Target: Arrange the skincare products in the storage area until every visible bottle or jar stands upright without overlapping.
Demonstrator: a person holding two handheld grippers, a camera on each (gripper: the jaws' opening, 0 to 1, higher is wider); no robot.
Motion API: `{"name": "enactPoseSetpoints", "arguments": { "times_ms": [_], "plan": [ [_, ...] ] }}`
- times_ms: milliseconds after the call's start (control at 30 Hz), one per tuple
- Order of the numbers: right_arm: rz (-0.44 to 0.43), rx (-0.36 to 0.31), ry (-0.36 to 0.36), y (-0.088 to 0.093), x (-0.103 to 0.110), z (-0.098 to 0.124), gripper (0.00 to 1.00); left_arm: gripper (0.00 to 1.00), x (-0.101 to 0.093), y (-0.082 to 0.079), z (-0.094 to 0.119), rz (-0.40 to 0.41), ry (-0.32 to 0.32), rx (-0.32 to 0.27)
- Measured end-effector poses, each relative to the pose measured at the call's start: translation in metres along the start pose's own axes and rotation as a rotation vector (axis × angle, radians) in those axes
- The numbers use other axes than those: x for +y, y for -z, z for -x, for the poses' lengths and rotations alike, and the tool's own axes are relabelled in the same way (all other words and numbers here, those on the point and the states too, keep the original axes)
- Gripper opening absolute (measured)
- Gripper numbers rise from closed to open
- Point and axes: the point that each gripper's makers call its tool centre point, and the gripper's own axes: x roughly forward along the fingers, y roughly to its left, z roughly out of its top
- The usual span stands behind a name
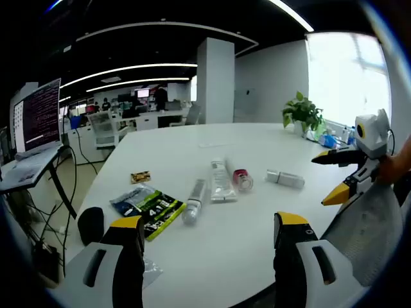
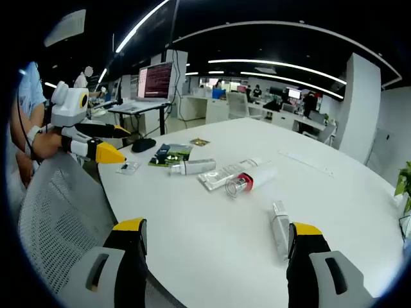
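Left tongs (image 1: 210,240) wide open, empty, above near desk (image 1: 231,256) edge. Right tongs (image 2: 217,247) wide open, empty.

Nearest right tongs: small pale bottle (image 2: 279,228), lying flat; light, rigid, likely rolls, so grip mid-body.

Mid-desk: red-capped tube (image 2: 247,179), flat sachet (image 2: 221,174), grey tube (image 2: 191,167), all lying down. Tubes soft, slippery; pinch near cap.

Beyond: green packet (image 2: 170,154).

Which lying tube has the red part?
The white tube with a red band, lying beside the clear flat tube; the other tubes show no red.
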Motion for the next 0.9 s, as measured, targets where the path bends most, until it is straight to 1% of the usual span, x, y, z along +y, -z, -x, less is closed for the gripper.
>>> {"name": "enactPoseSetpoints", "arguments": {
  "times_ms": [33,200,300,400,467,533,600,667,800,900],
  "plan": [
    [0.008,-0.009,-0.001,-0.001,0.001,0.001,0.91,0.81,-0.001,-0.001,0.001,0.000,0.004,-0.004],
    [0.011,-0.003,-0.001,0.000,0.001,0.001,0.90,0.80,0.000,-0.002,0.002,0.003,0.000,-0.013],
    [0.014,0.020,-0.012,0.004,0.004,-0.002,0.90,0.77,-0.003,0.004,-0.001,-0.011,0.015,0.023],
    [0.038,0.015,-0.021,0.003,0.008,0.000,0.88,0.76,-0.003,0.001,0.001,-0.022,0.015,0.007],
    [0.042,0.019,-0.021,0.003,0.007,-0.001,0.87,0.77,-0.001,-0.001,0.002,-0.009,0.010,-0.005],
    [0.037,0.031,-0.023,0.006,0.007,-0.002,0.87,0.77,-0.001,0.000,0.001,-0.008,0.009,-0.001],
    [0.035,0.041,-0.023,0.007,0.007,-0.003,0.87,0.76,-0.003,0.003,0.000,-0.026,0.015,0.018],
    [0.044,0.026,-0.025,0.005,0.008,0.000,0.87,0.76,-0.004,0.002,0.001,-0.028,0.018,0.012],
    [0.052,0.041,-0.030,0.008,0.009,-0.003,0.86,0.76,-0.001,0.000,0.001,-0.023,0.008,0.001],
    [0.055,0.057,-0.032,0.010,0.010,-0.004,0.86,0.75,-0.002,0.004,-0.001,-0.033,0.011,0.021]
  ]
}}
